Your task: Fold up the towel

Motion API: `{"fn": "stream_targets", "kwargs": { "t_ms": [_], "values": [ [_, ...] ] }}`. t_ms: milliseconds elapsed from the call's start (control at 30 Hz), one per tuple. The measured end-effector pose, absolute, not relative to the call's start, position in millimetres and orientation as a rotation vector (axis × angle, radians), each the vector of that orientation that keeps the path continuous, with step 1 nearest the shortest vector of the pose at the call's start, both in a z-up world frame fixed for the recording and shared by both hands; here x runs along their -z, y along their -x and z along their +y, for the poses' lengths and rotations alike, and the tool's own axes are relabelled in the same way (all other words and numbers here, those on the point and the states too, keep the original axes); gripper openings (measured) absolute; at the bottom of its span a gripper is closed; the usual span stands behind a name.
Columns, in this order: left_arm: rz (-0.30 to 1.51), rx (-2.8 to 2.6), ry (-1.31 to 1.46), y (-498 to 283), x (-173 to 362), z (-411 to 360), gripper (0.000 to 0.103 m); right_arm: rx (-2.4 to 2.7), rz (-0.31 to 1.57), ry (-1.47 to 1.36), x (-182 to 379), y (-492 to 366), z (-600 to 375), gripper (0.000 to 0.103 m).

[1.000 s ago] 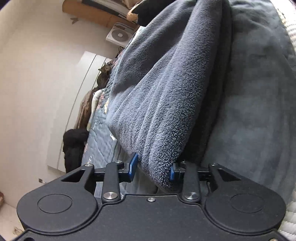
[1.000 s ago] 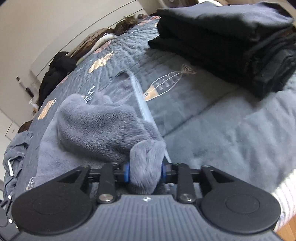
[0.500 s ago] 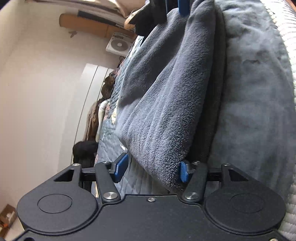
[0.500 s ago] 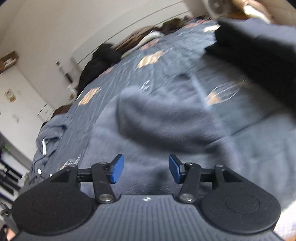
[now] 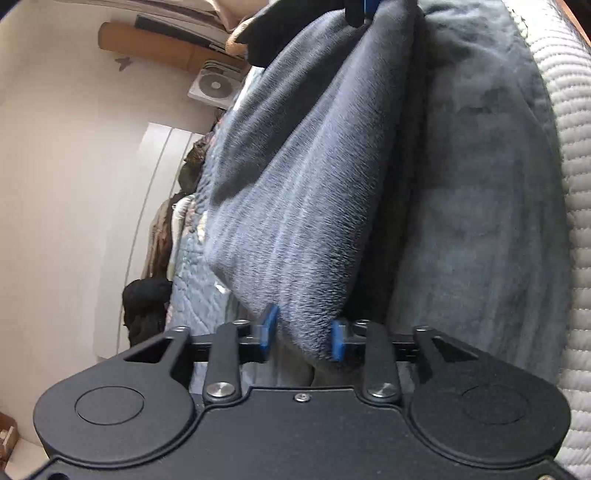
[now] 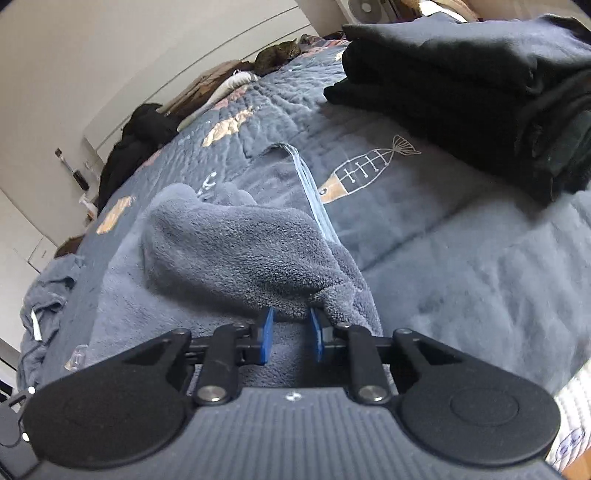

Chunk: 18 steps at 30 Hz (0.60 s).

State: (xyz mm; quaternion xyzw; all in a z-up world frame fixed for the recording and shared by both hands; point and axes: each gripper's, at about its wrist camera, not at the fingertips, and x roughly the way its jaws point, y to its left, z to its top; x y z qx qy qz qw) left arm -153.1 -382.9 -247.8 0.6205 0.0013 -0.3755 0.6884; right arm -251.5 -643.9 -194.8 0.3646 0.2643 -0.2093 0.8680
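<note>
Comparing the left wrist view with the frames from the past second, we note the left gripper (image 5: pixel 302 334) has narrowed its gap: the blue pads, spread wide half a second ago, now sit against both sides of a thick fold of the grey towel (image 5: pixel 306 206). We read the jaws as closing on the towel, though whether they pinch it firmly cannot be told. The towel rises away from the gripper as a doubled, draped sheet, with more of it spread flat to the right, next to the white quilted edge (image 5: pixel 569 236). At the top edge a second blue pad, belonging to the right gripper (image 5: pixel 364 7), meets the towel's far end.

Right wrist view: the right gripper (image 6: pixel 291 338) held a tuft one second ago, stood wide open and clear of the cloth half a second ago, and now has its pads drawn close together, with the towel's (image 6: pixel 236 251) raised hump ending just at or between them. We judge a fresh grasp at a new spot; the pinch itself is partly hidden. The towel lies on the blue bedspread (image 6: pixel 388 229), one striped hem running away from us. A stack of dark folded clothes (image 6: pixel 480 88) sits well apart.

Meaning for the task: both grippers appear to have re-gripped the doubled edge, which would suit carrying it over for another fold.
</note>
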Motion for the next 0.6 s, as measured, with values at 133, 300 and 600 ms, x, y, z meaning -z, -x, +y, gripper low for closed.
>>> {"fn": "stream_targets", "kwargs": {
  "t_ms": [133,300,600],
  "values": [
    [-0.026,0.895,-1.383,164.7,231.6,-369.2,0.08,0.416,0.508,-0.795,186.2,255.5,-641.6,0.051],
    [-0.078,0.918,-1.458,169.5,240.5,-364.9,0.08,0.394,0.486,-0.768,181.3,253.5,-634.7,0.067],
    [-0.093,0.891,-1.52,151.3,276.9,-384.4,0.069,0.383,0.471,-0.708,176.2,250.4,-624.7,0.072]
  ]
}}
